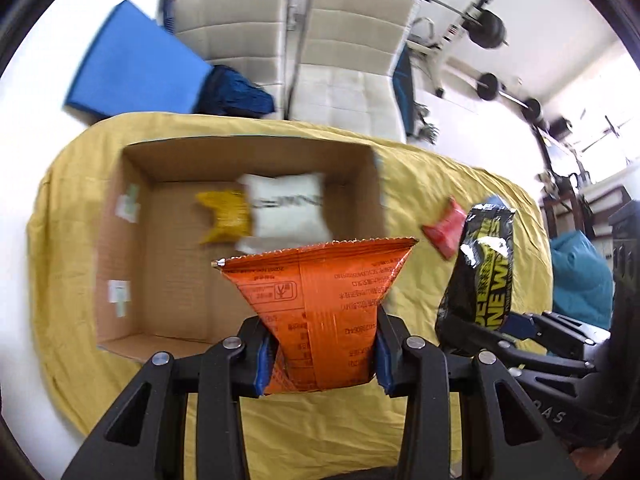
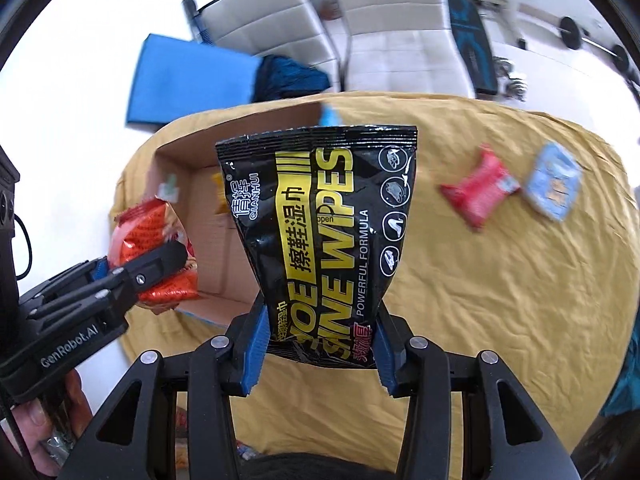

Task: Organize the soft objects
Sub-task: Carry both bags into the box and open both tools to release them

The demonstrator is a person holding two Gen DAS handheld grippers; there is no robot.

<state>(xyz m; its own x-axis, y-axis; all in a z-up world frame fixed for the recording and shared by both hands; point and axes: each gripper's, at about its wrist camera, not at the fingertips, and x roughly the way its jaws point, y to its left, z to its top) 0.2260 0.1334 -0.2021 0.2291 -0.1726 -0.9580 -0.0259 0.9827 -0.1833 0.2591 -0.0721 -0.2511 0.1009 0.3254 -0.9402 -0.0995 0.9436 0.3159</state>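
**Foil, cardboard, cloth**

The orange packet [image 1: 320,300] and black wipes pouch [image 2: 320,220] are gleaming as glossy, crinkled foil. The box [image 1: 168,264] is showing matt corrugated cardboard. The bench's yellow cloth [image 2: 500,300] is lying wrinkled and matt.

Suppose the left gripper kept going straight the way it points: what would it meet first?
Probably the cardboard box, near its front edge, since the left gripper holding the orange packet points there; depth is unclear.

Open-topped cardboard box [image 1: 248,240] offers free room near its left wall; yellow packet [image 1: 224,218] and white pouch [image 1: 288,212] crowd its far right side
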